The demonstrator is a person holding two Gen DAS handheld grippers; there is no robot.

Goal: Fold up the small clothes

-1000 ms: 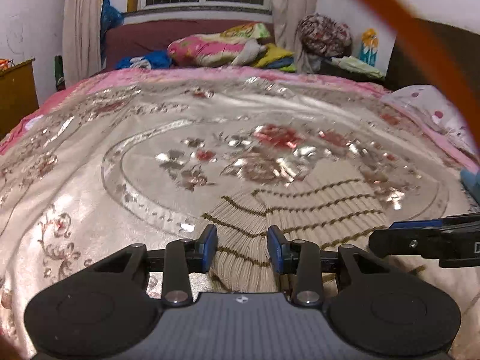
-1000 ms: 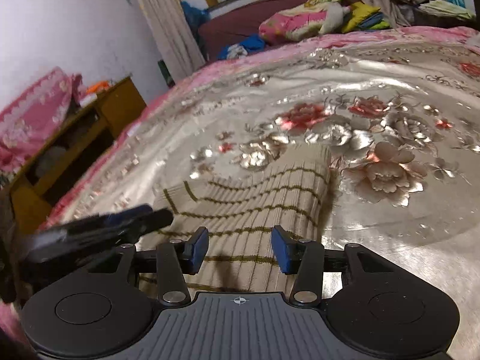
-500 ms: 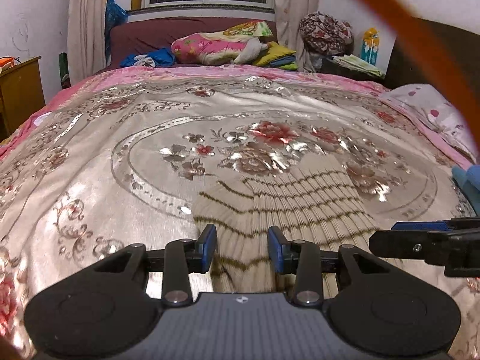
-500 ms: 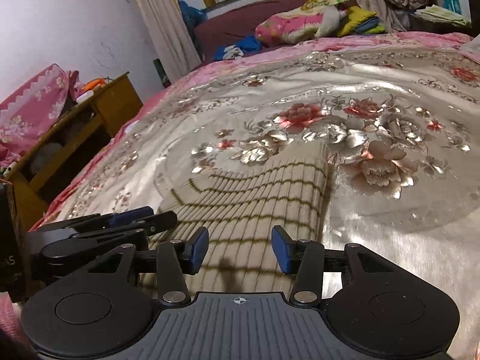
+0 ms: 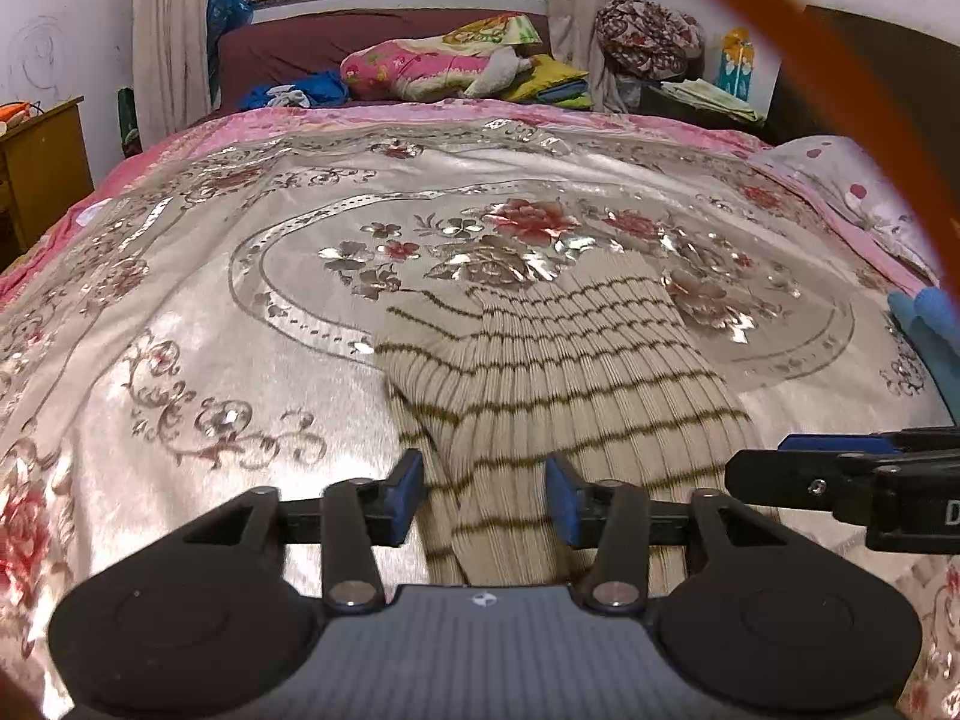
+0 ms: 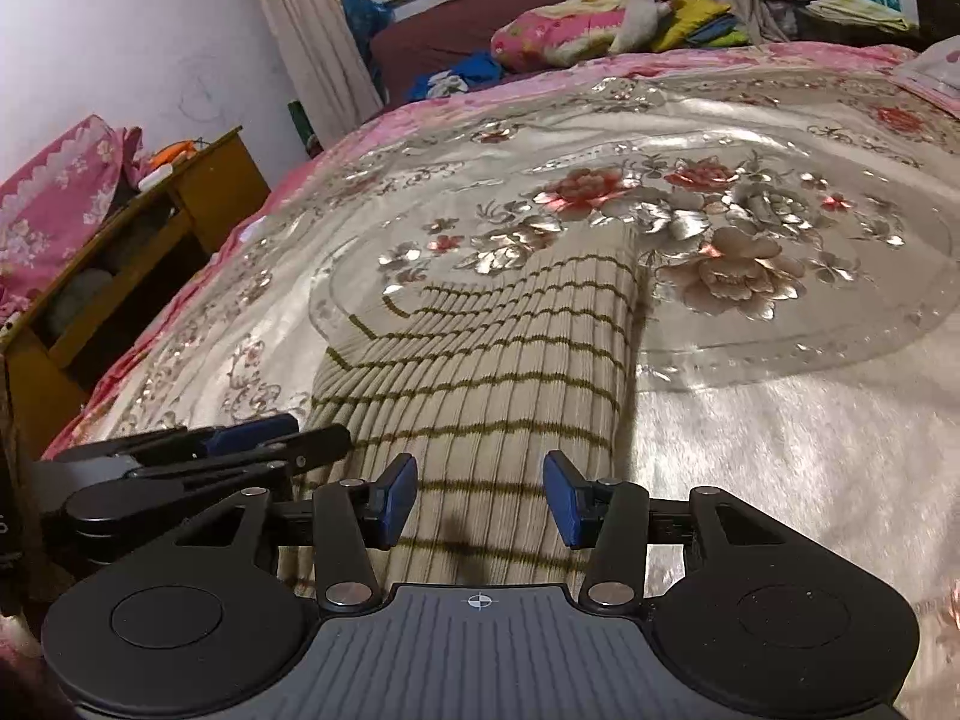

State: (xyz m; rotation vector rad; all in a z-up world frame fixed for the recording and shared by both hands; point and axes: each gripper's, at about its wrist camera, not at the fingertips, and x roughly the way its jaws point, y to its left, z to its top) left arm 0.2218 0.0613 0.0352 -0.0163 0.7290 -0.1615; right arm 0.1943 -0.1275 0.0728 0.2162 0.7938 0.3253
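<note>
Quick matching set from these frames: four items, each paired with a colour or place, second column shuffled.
Items:
1. striped knit garment
2. left claw pads
3. wooden cabinet
4. pillow pile

Descriptions:
A. blue
B. far end of the bed, under the window
C. beige with dark stripes, flat on the bedspread
D. beside the bed, against the wall

Pairs: 1-C, 2-A, 3-D, 4-B

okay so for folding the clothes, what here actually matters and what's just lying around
For the job: striped garment, left gripper, right gripper, bedspread.
Lying about: pillow pile, blue cloth, wooden cabinet, curtains.
</note>
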